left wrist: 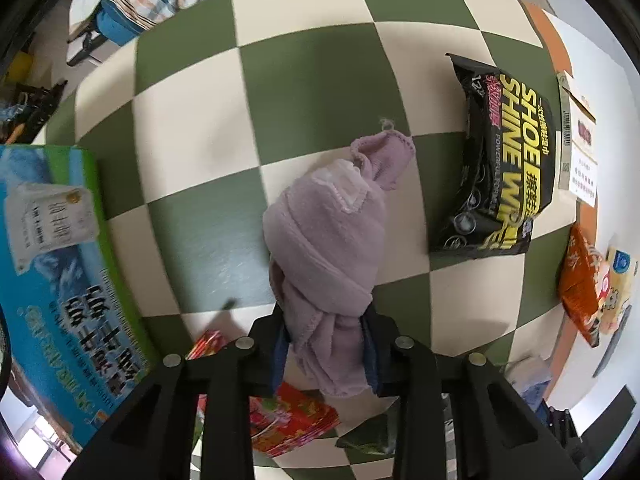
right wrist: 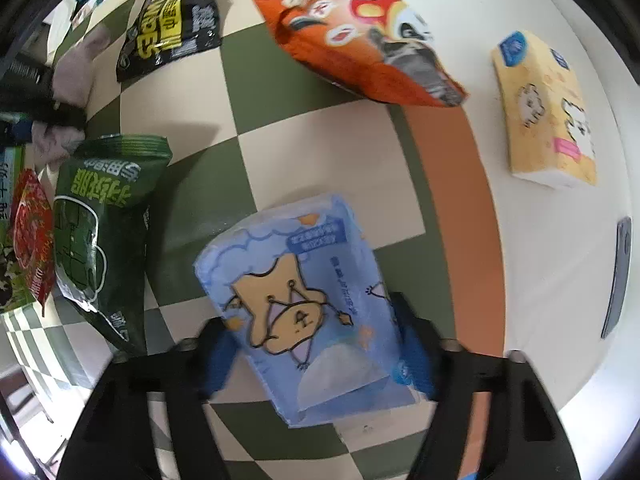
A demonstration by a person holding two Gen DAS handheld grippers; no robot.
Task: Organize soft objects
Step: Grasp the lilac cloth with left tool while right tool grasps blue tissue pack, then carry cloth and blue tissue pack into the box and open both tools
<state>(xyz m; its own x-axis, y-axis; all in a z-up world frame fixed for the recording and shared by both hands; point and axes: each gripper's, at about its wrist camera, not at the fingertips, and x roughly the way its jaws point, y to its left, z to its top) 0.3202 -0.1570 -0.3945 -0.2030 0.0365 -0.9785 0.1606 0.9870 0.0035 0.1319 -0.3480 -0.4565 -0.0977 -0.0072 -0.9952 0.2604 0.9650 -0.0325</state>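
Observation:
A lilac towel [left wrist: 324,232] lies bunched on the green-and-cream checkered cloth [left wrist: 304,80]. My left gripper [left wrist: 326,344] points down and is shut on the towel's near end, the fabric pinched between the blue pads. In the right wrist view a blue tissue pack [right wrist: 304,280] with a cartoon figure lies on the same cloth. My right gripper [right wrist: 318,356] straddles its near end from above, with the blue fingertips [right wrist: 218,356] pressing its two sides. The towel [right wrist: 76,64] also shows at the far left of that view.
A black shoe-wipes pack [left wrist: 508,160] lies right of the towel, and a green-and-blue box [left wrist: 60,272] to its left. Around the blue pack lie a green bag [right wrist: 100,232], a red packet [right wrist: 32,232], an orange snack bag [right wrist: 360,40] and a yellow tissue pack [right wrist: 548,108].

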